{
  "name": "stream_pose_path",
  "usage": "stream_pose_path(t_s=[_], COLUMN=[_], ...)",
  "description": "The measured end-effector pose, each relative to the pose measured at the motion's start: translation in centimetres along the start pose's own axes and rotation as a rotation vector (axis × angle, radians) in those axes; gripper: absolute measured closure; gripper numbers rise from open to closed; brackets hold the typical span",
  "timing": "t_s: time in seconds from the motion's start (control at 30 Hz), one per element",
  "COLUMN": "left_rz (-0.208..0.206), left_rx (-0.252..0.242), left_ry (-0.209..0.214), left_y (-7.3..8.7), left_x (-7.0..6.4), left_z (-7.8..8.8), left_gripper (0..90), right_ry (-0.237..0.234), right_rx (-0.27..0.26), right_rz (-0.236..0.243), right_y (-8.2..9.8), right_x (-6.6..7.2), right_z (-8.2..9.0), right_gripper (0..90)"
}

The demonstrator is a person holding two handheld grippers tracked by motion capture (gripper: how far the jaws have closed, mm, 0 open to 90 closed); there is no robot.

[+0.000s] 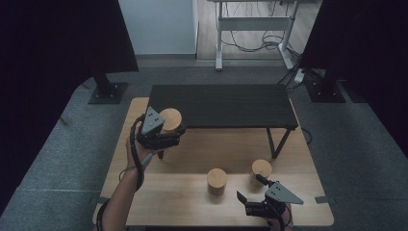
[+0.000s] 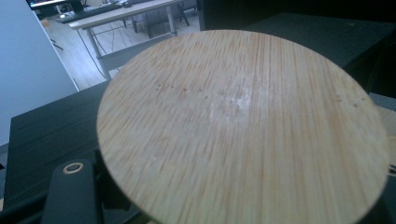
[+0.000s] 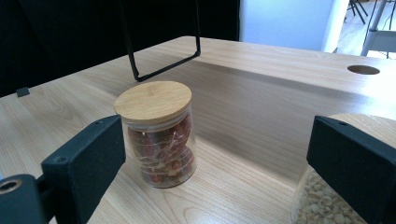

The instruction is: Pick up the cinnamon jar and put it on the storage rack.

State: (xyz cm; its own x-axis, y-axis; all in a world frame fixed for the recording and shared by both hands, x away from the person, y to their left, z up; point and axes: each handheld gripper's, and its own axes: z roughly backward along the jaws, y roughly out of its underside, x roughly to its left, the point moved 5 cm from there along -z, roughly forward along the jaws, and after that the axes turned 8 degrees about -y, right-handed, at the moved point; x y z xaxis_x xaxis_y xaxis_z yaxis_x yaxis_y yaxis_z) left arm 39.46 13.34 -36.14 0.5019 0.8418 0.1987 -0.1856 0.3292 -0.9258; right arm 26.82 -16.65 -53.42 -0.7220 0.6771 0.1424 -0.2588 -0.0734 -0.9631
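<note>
My right gripper [image 1: 250, 191] sits low at the near edge of the table [image 1: 183, 207], tilted level, its jaws spread wide with nothing between them. Through the right gripper view, a jar of reddish nuts [image 3: 156, 133] stands upright just past the left jaw, and a jar of pale kernels [image 3: 327, 196] stands partly behind the right jaw; I touch neither. From the high view these two lidded jars stand side by side near the table's front, the reddish one [image 1: 217, 181] to the left of the pale one [image 1: 261, 172].

Farther out, my left forearm reaches up the left side of the table, hand wrapped on the left gripper [image 1: 168, 132], which is held above the table and points toward the shelf. Its jaws pinch a third jar [image 1: 170, 120], bamboo lid up. In the left gripper view that lid [image 2: 243, 126] sits close under the camera, level, over the shelf's left corner.

The black shelf [image 1: 226, 108] on wire legs stands across the table's far half. Beyond it lie grey carpet, black curtains either side, a white wall and a desk frame with cables.
</note>
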Motion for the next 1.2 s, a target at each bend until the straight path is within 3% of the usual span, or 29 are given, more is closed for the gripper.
stream_pose_path(t_s=[1.2], left_rz=[-0.057], left_rx=[-0.041], left_ry=[-0.040], left_y=[-3.2], left_x=[1.2], left_z=[-3.2], left_gripper=[25.4], right_ry=[0.010], right_rx=[0.017], right_rz=[0.012], right_y=[0.6], right_x=[1.2], right_z=[0.4], right_gripper=[3.9])
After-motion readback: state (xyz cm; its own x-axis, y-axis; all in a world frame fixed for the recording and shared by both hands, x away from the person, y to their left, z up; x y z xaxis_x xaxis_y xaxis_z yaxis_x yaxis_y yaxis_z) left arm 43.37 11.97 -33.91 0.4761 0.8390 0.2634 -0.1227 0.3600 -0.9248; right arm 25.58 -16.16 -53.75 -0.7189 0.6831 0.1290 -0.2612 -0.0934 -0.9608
